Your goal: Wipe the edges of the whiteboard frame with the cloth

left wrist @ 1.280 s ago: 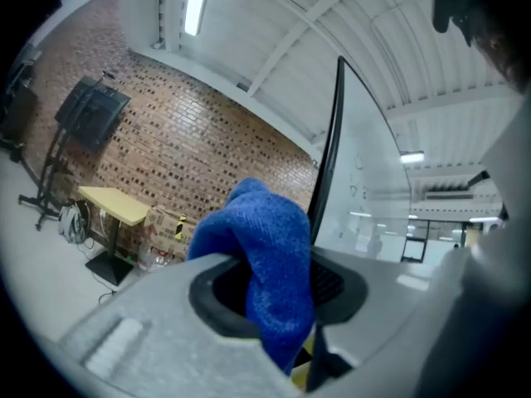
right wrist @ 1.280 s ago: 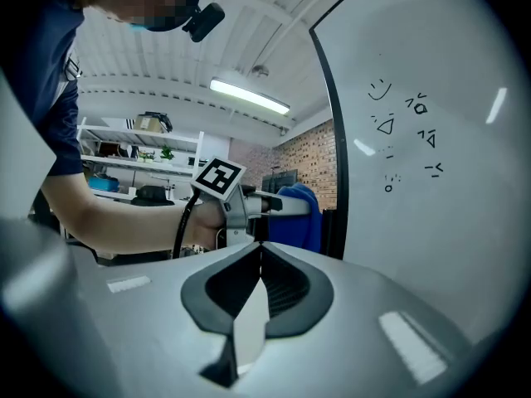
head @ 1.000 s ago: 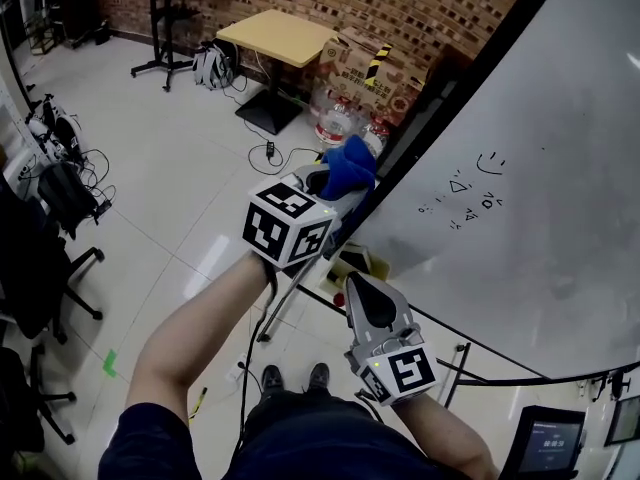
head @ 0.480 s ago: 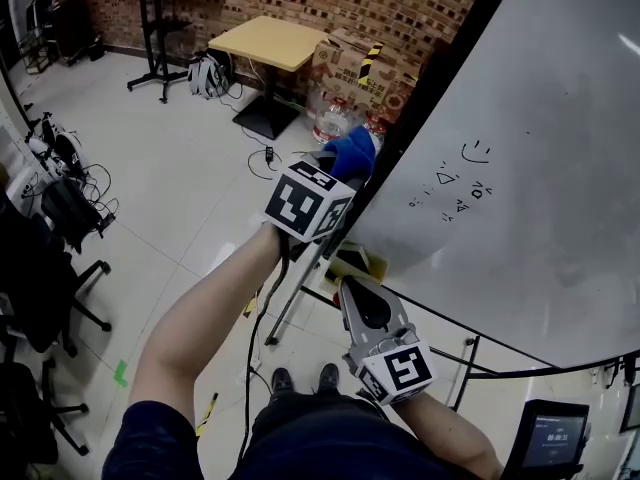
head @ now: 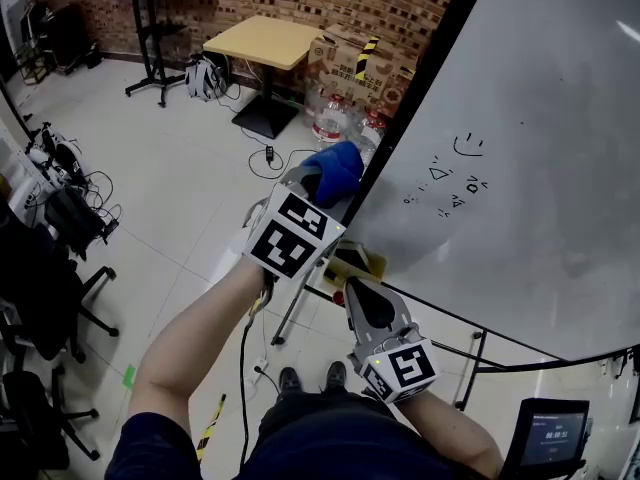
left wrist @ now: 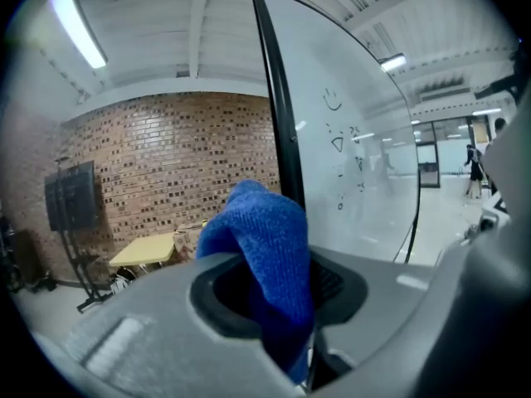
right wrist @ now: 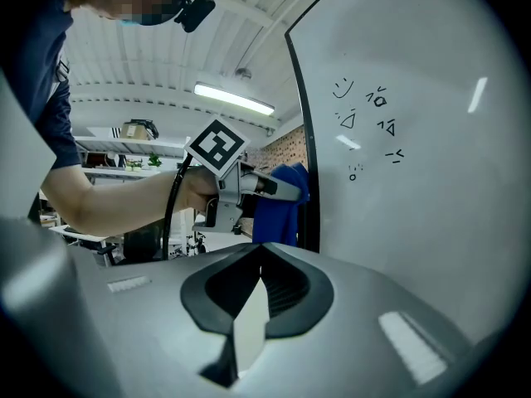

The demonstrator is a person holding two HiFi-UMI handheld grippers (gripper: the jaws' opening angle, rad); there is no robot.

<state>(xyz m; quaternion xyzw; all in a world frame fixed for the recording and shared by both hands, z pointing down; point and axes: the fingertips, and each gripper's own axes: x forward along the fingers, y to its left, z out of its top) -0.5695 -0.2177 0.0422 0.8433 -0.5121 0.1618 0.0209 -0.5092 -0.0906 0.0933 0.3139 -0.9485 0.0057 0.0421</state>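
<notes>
The soft, light blue cloth (head: 338, 166) sits at centre frame beside the whiteboard frame (head: 415, 83), clenched in the fingers of the left gripper (head: 312, 180). A deep pinch on its fold should hold. The right gripper (head: 360, 293) has its fingers clenched, empty.

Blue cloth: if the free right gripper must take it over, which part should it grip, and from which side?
Probably the loose fold that bulges past the shut jaws of the left gripper, the only free part of the blue cloth. Come from the open floor side, because the whiteboard frame stands close on the other side.
</notes>
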